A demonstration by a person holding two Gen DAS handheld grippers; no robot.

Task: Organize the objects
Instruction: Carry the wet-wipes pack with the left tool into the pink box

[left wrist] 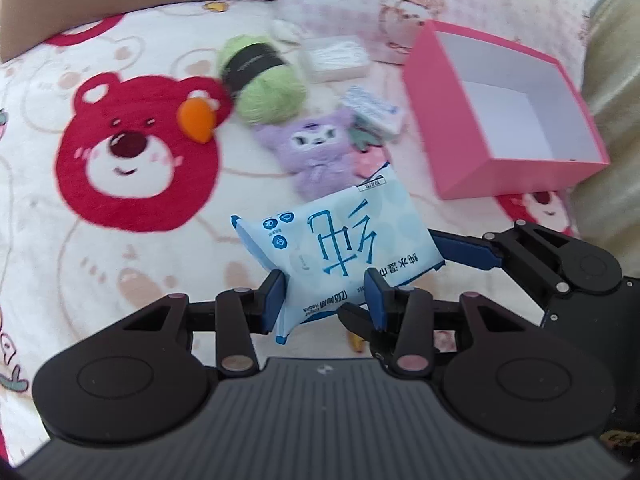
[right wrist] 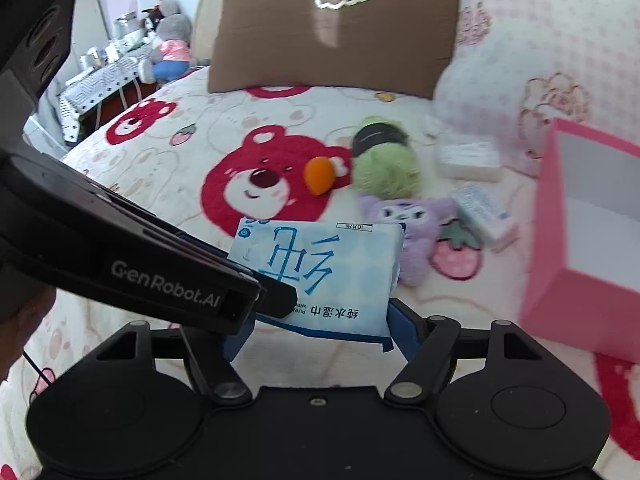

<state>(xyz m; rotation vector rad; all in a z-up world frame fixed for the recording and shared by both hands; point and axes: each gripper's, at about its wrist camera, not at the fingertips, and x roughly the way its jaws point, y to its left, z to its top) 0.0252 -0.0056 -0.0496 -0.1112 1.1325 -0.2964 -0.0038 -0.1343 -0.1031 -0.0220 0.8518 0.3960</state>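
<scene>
A light blue wet-wipes pack [left wrist: 340, 236] with big blue characters hangs above the bear-print bedspread [left wrist: 120, 240]. My left gripper [left wrist: 325, 300] is shut on its near lower edge, both blue pads pressing on it. In the right wrist view the same pack [right wrist: 320, 264] sits between the fingers of my right gripper [right wrist: 320, 336], which stand wide and do not visibly squeeze it. One right finger [left wrist: 464, 250] lies beside the pack's right corner. An open pink box [left wrist: 520, 180] with a white inside stands to the right.
On the bed beyond lie a green yarn ball [left wrist: 264, 80], an orange felt piece [left wrist: 198, 118], a purple plush [left wrist: 316, 148], a small blue-white carton [left wrist: 372, 110], a clear case [left wrist: 336, 58] and a strawberry charm [right wrist: 456, 258]. A brown pillow [right wrist: 336, 28] and a pink pillow [right wrist: 540, 60] lie behind.
</scene>
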